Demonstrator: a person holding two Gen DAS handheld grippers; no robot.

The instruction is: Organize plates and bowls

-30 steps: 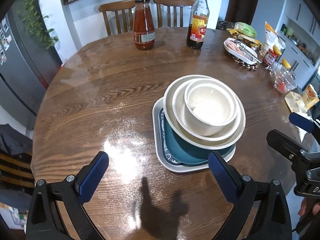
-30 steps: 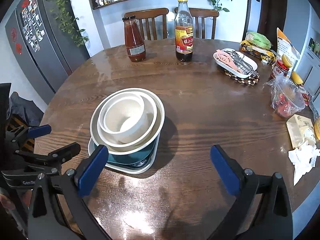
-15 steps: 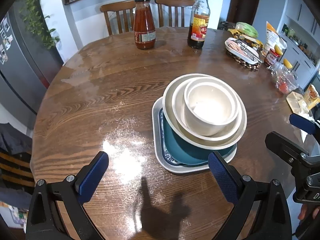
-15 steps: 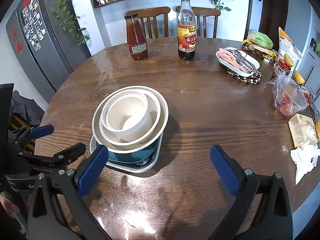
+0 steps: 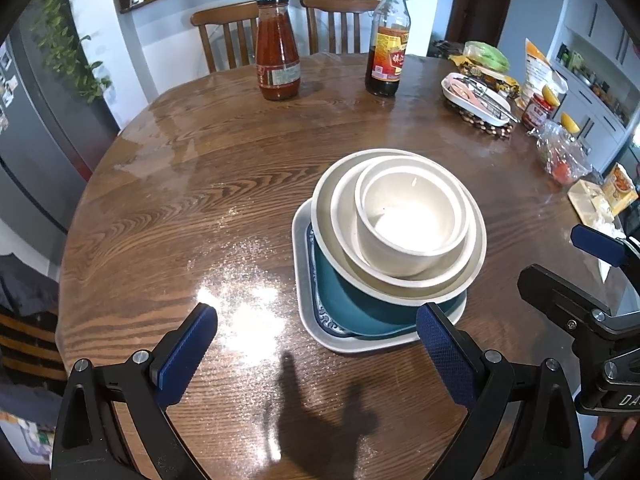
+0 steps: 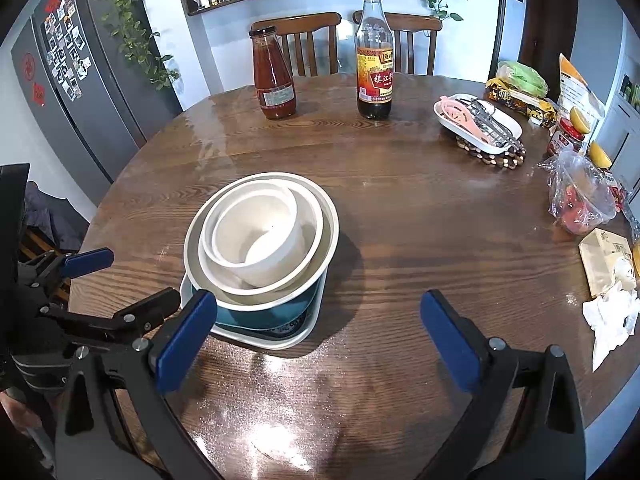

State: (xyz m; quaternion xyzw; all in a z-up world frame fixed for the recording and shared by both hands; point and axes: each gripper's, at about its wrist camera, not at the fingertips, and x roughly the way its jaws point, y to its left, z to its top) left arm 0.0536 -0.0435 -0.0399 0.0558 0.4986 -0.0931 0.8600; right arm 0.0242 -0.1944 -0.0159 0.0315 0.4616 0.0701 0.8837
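Observation:
One stack of dishes stands on the round wooden table [image 5: 180,200]. At the bottom lies a grey square plate [image 5: 306,312] [image 6: 280,338], then a teal plate [image 5: 344,300] [image 6: 264,314], a wide cream plate [image 5: 324,196] [image 6: 332,224], a cream bowl [image 5: 344,216] [image 6: 316,220] and a small cream bowl [image 5: 412,220] [image 6: 260,236] on top. My left gripper [image 5: 316,344] is open just in front of the stack, with nothing between its fingers. My right gripper [image 6: 316,330] is open too, to the right of the stack's near edge.
At the far side stand a red sauce bottle [image 5: 278,48] [image 6: 274,74] and a dark vinegar bottle [image 5: 386,36] [image 6: 375,56]. A white tray of utensils [image 6: 478,126], a plastic bag [image 6: 580,196], food packets and a crumpled tissue [image 6: 612,316] line the right edge. Two chairs stand behind the table.
Both grippers have shifted slightly; the stack sits a little nearer the centre in the right wrist view. The dishes themselves have not moved, and both grippers stay open.

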